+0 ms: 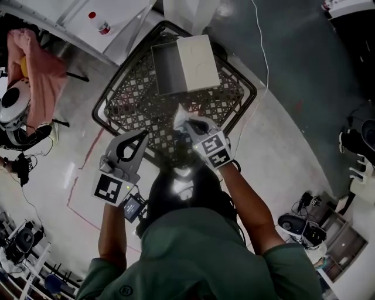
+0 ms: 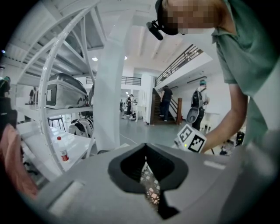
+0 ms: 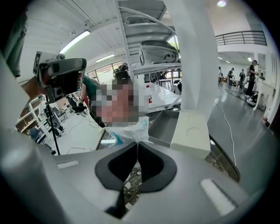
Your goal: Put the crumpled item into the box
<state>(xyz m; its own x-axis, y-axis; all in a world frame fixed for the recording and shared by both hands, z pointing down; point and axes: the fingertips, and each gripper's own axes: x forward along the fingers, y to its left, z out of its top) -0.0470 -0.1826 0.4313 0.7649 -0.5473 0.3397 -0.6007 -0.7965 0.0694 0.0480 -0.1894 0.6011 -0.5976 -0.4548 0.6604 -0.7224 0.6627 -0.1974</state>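
Far off to the left of my left tongs [image 1: 139,138], a pink cloth [image 1: 41,64] hangs over some gear on the pale floor [image 1: 70,176]. Ahead and to the left of those tongs, a white bench [image 1: 117,14] carries a red-capped bottle [image 1: 103,26]. The left tongs are pinched together with nothing in them, their tips over the near edge of a black lattice table [image 1: 135,99].

Just to their right, my right tongs [image 1: 188,124] are clamped on the crumpled item [image 1: 183,115], a white wad over the lattice. Straight ahead of the right tongs, the box [image 1: 169,73] sits on the same table, open and grey inside, with its white lid [image 1: 199,61] against its right side.

Out to the right of the right tongs the floor turns dark grey, and a thin white cable [image 1: 265,58] runs across it.
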